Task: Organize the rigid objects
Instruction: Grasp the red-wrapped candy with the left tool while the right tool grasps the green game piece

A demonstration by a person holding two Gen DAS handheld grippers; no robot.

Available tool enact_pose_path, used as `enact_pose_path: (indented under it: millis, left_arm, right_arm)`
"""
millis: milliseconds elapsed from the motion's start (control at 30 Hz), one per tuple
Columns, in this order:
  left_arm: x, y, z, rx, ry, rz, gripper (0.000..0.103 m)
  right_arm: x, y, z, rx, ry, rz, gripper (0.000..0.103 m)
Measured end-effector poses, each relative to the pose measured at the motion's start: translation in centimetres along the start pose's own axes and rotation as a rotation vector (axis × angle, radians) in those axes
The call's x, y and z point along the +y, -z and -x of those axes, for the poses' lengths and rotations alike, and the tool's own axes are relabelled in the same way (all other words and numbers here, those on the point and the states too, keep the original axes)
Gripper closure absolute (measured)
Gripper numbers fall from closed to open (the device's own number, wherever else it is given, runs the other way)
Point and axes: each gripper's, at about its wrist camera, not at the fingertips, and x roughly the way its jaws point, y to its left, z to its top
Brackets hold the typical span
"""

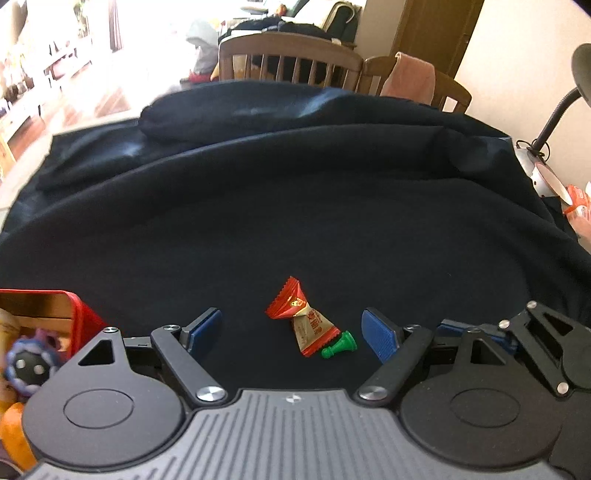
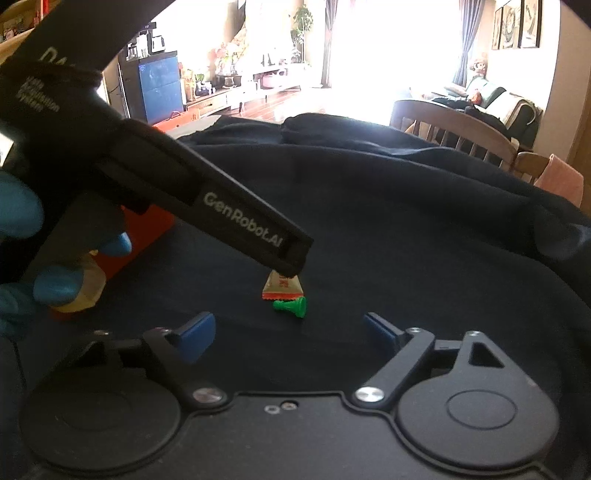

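Only from the right wrist shows a gloved hand point(image 2: 22, 236); both tools point(image 1: 291, 332) point(image 2: 290, 332) wide, empty.

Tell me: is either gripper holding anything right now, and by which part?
Nothing is held. Both grippers' jaws stand open; the wrapped candy and green pawn lie free on the dark cloth.

- A lived-in home, an open dining and living room.
- Wooden spindle-back chairs point(image 1: 288, 61) stand at the far edge of a table covered with a dark cloth point(image 1: 295, 206); a pink towel point(image 1: 410, 75) hangs over one.
- A desk lamp point(image 1: 554, 122) stands at the table's right edge.
- Beyond are a long low cabinet point(image 2: 236, 94) with potted plants, curtains point(image 2: 467, 44) at a bright window, framed pictures point(image 2: 519, 24) and a sofa point(image 2: 506, 101).
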Motion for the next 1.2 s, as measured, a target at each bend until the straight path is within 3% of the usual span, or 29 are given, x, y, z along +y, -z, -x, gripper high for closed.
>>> enact_pose_path:
  millis: [200,467,567,833,1033,1100,1200]
  left_arm:
    - [1.0,-0.6,-2.2,0.053,-0.005,0.059,0.02]
    - [0.2,-0.7,-3.7,0.071,-0.009,0.02,0.022]
    - [-0.5,-0.5,-3.9,0.072,-0.014,-0.025,0.035]
    - [-1.6,-0.2,-3.9,0.053,-0.022,-0.097,0.057]
    - [-2.1,0.0,-4.0,0.047,-0.025,-0.119,0.064]
    - [-2.1,0.1,-3.9,0.044,-0.021,-0.116,0.066]
    - [-1.7,0.0,-3.9,0.042,-0.019,-0.105,0.069]
  right_arm:
    - [-0.3,-0.1,-1.7,0.018,-0.002,-0.008,0.025]
    - [-0.3,0.0,-3.2,0.034,-0.001,-0.001,0.038]
    - [-0.2,0.4,-3.4,0.038,-0.002,-0.003,0.046]
    - [-0.1,0.7,-3.3,0.022,-0.005,-0.001,0.059]
    - [-0.3,1.1,-2.9,0.009,-0.017,0.008,0.073]
    - [-0.4,1.1,-2.7,0.005,-0.014,0.016,0.082]
    - [-0.2,1.3,-2.6,0.003,-0.005,0.019,0.082]
